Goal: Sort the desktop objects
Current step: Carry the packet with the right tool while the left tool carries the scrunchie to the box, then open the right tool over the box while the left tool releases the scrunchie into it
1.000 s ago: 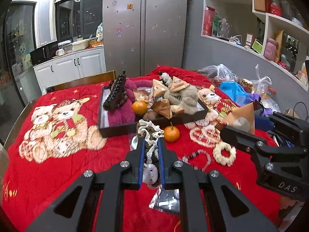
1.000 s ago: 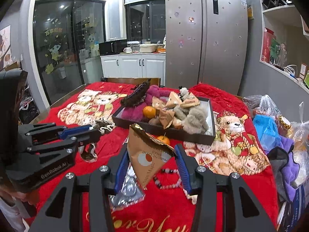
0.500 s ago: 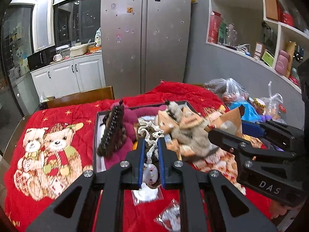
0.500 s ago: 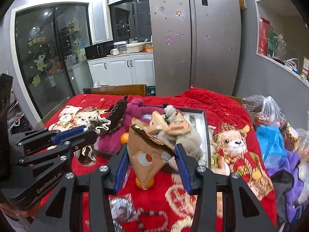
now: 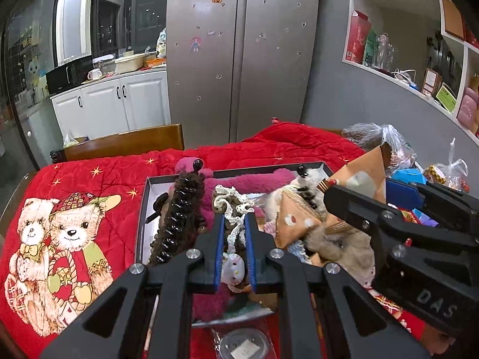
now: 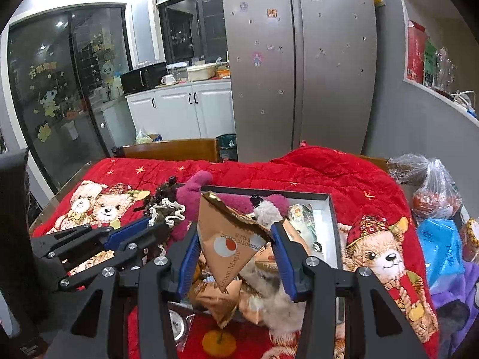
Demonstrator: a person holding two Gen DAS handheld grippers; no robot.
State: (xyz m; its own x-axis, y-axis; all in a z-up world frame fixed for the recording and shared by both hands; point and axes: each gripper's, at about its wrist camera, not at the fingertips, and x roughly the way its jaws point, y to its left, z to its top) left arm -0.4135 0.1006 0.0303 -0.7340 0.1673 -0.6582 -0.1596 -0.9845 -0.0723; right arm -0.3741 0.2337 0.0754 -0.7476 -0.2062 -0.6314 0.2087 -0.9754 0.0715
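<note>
Left gripper [image 5: 234,236]: jaws clamping a cream-and-brown braided cord ornament [image 5: 232,209], hanging at lower centre over the tray.
Right gripper [image 6: 235,249]: jaws pinching a tan triangular foil snack packet [image 6: 230,248] at frame centre.
Dark rectangular tray [image 6: 327,224]: sitting mid-frame on the red quilted bear-print cloth [image 5: 89,191], holding plush toys and packets.

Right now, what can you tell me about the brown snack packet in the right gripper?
The brown snack packet is a triangular, crinkled foil-like pouch, printed "Choco Magic" and "Probiotic", with a white-and-orange round mark. The right gripper holds it by its sides between the blue jaws, point down, above the tray of similar packets and plush toys.
</note>
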